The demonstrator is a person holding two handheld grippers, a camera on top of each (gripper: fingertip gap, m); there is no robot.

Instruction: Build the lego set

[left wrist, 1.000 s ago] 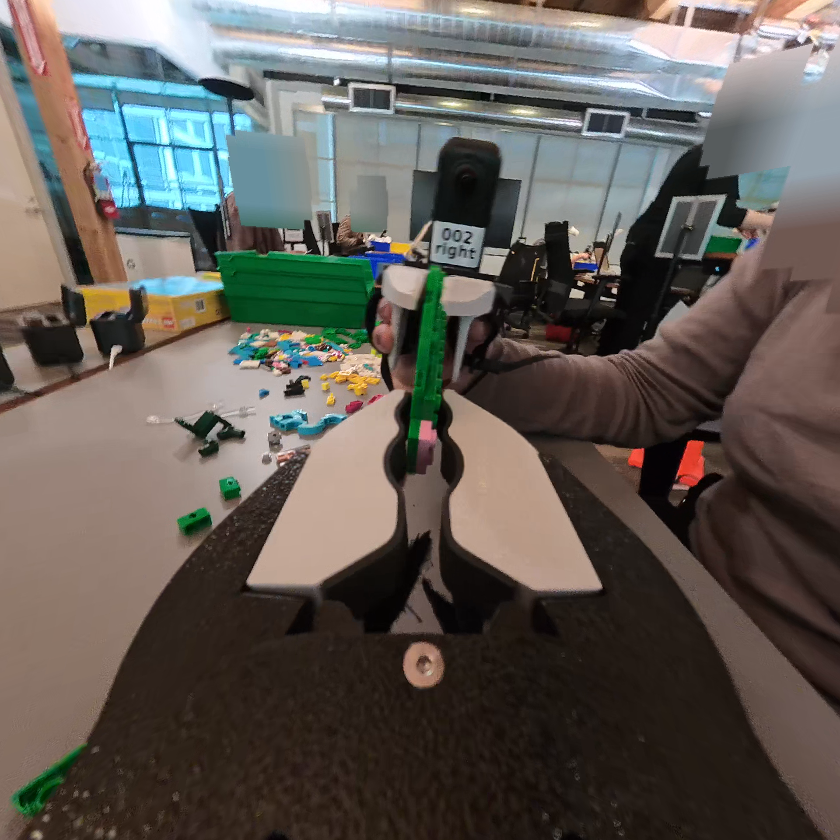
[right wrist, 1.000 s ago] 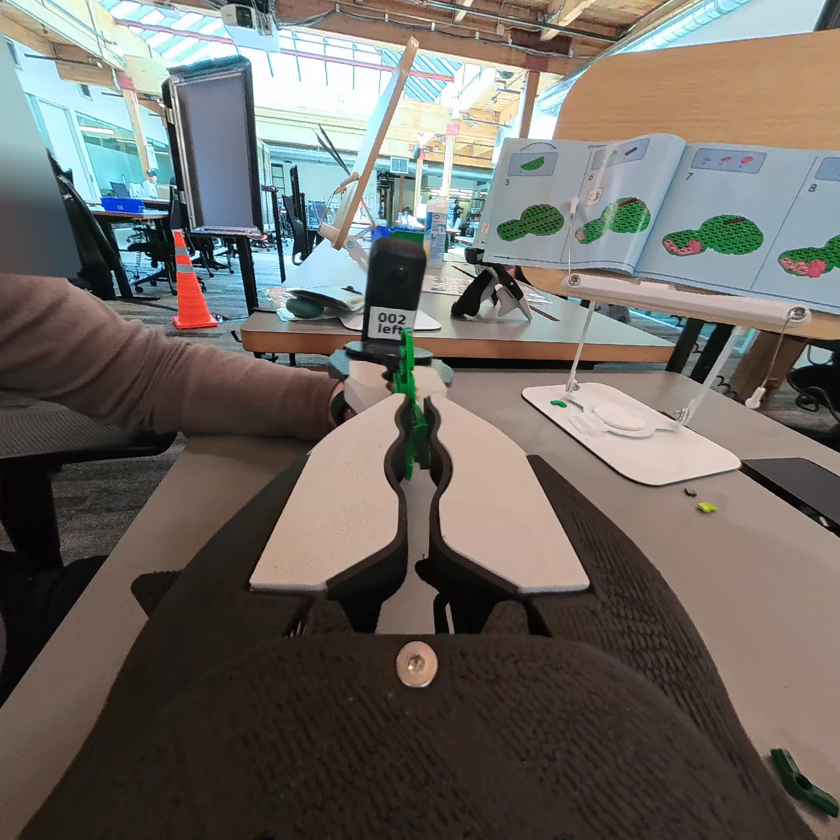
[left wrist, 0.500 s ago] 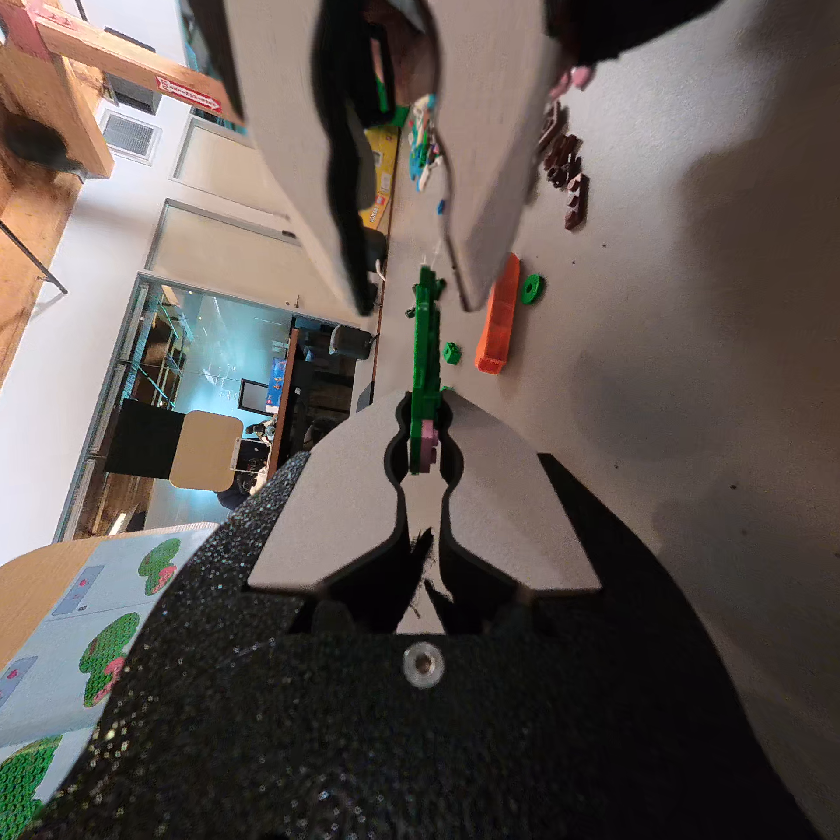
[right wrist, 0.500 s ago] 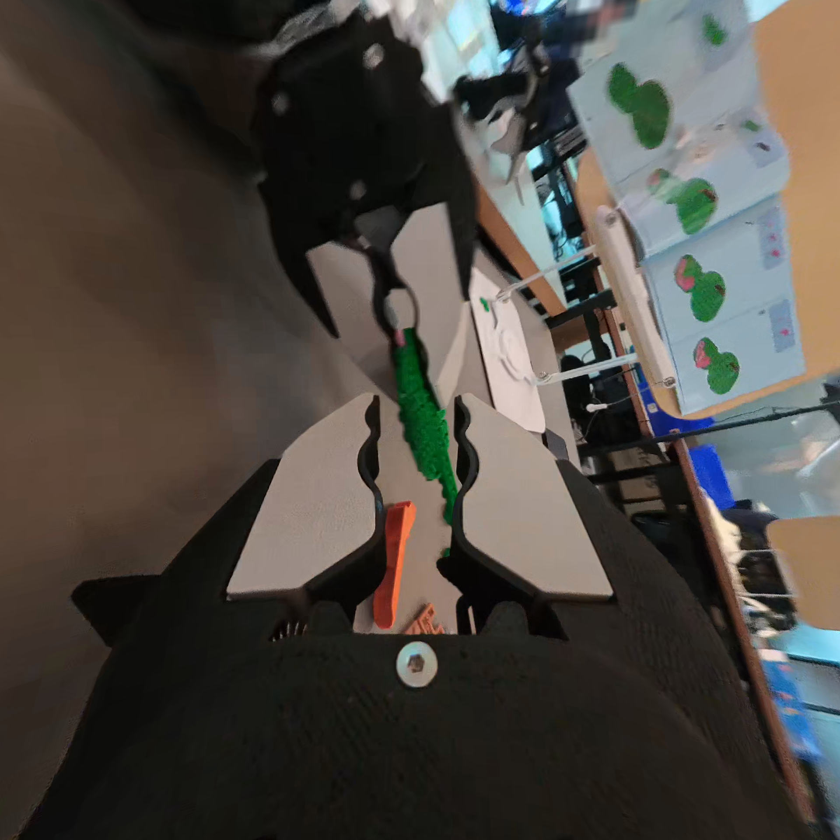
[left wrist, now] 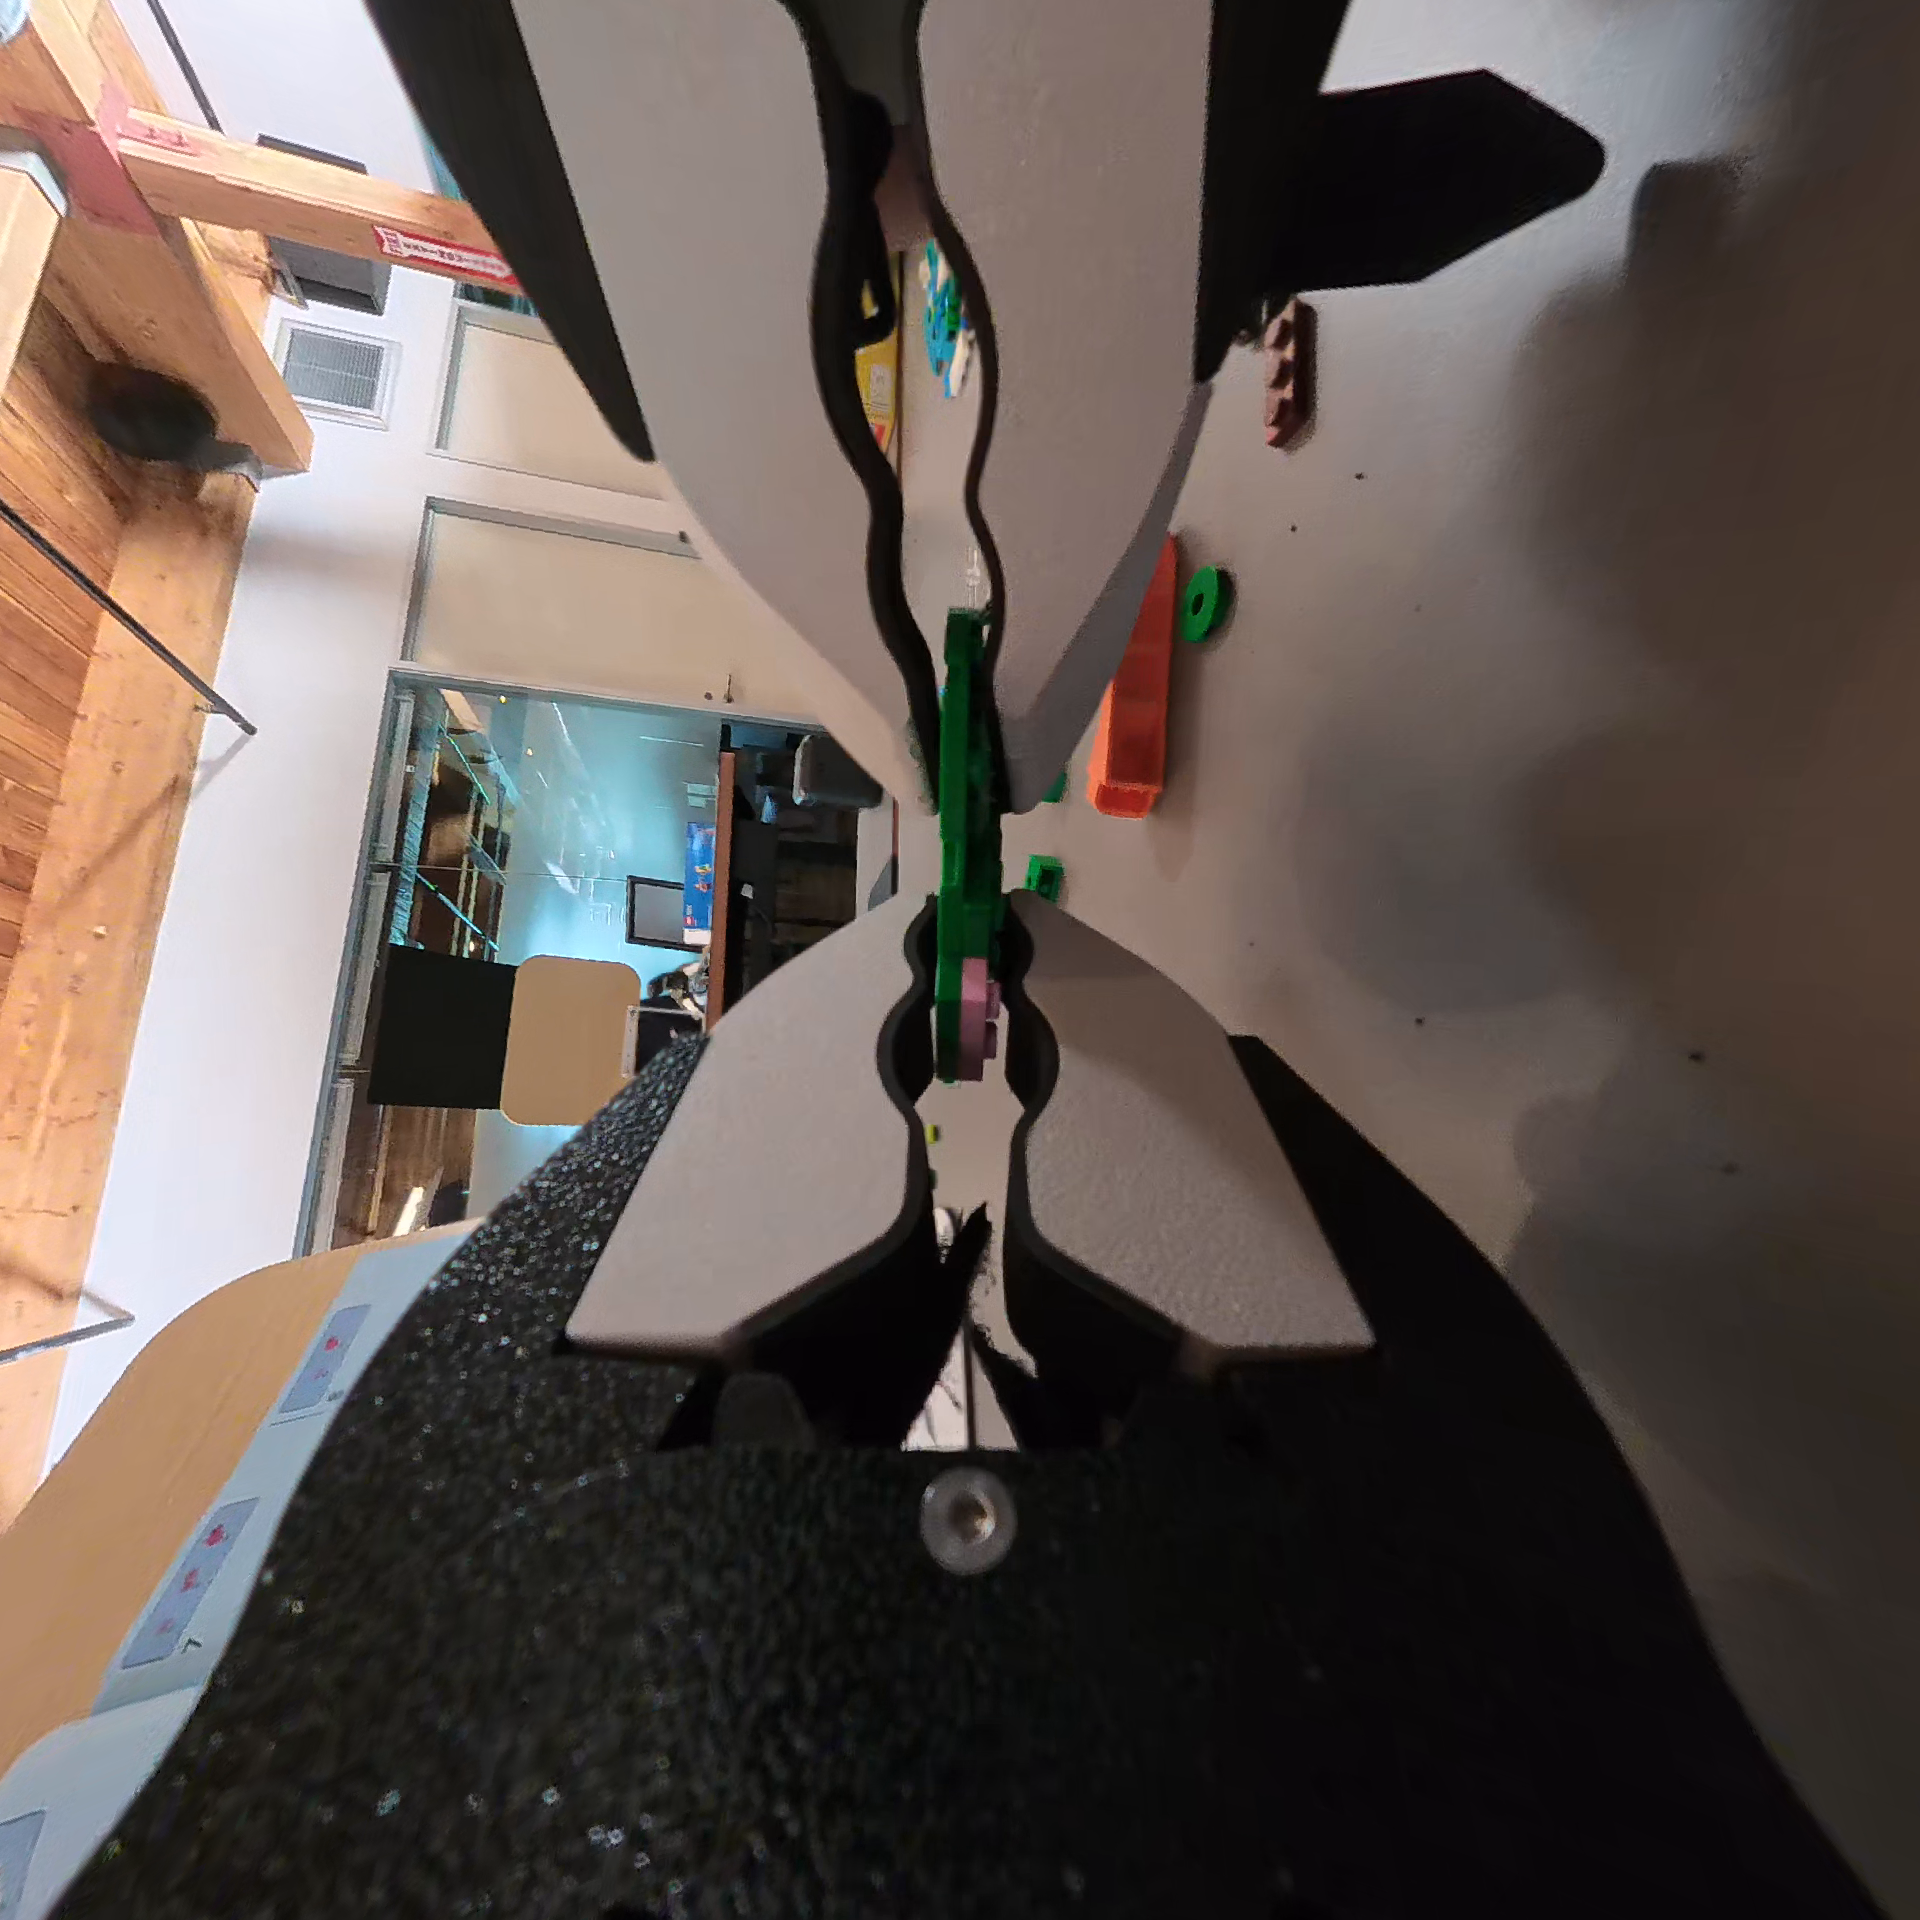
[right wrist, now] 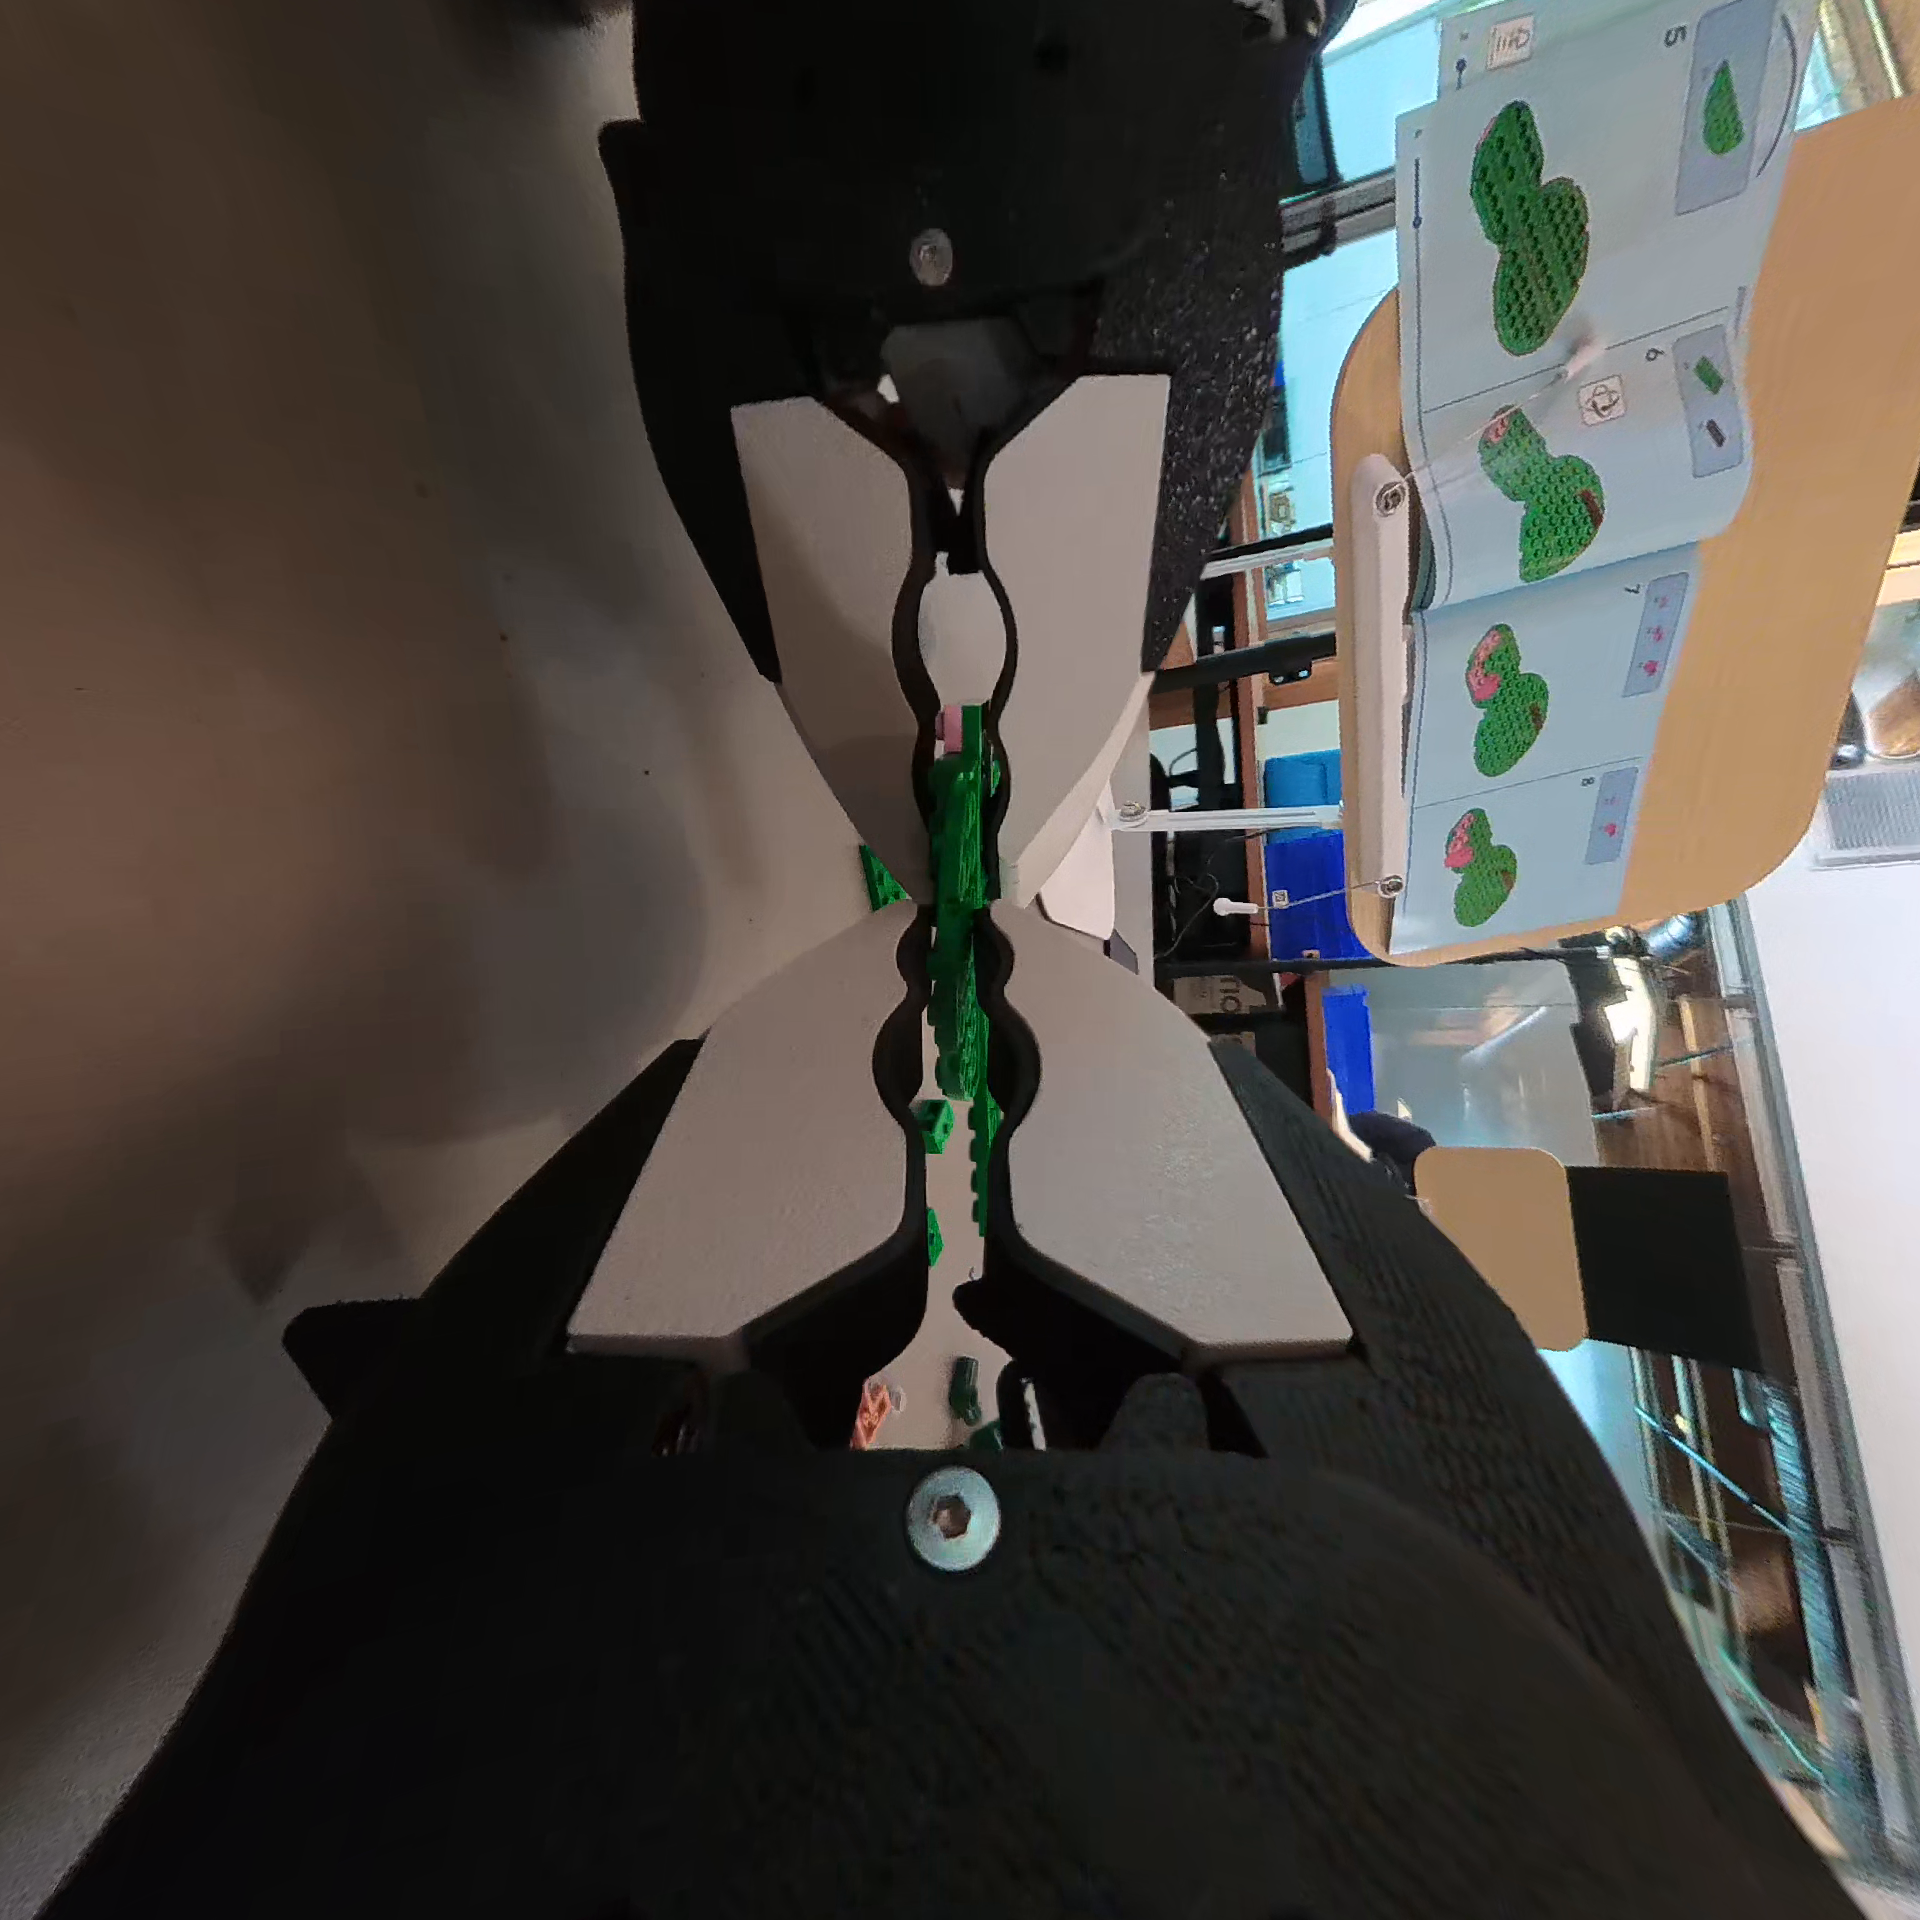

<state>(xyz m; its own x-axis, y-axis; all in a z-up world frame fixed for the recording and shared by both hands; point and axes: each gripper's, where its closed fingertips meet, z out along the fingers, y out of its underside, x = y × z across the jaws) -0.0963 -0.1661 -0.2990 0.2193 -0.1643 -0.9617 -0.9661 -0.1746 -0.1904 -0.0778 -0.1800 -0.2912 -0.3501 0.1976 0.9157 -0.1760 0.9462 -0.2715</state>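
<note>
A flat green lego plate assembly with a pink piece at one end hangs edge-on above the grey table. My left gripper is shut on its pink end. My right gripper comes in from the top of the left wrist view and pinches the other end, its tips almost meeting the left's. In the right wrist view my right gripper is shut on the green plate, and the left gripper faces it from above. Both views are rolled sideways.
On the table lie an orange brick separator, a green round piece, a small green brick and brown plates. An open instruction booklet stands on a holder. Small green bricks lie below my right fingers.
Both grippers rolled sideways over the table. My right gripper let go of the green plate, stood open around it half a second ago, and has now shut on it again close to the left.
</note>
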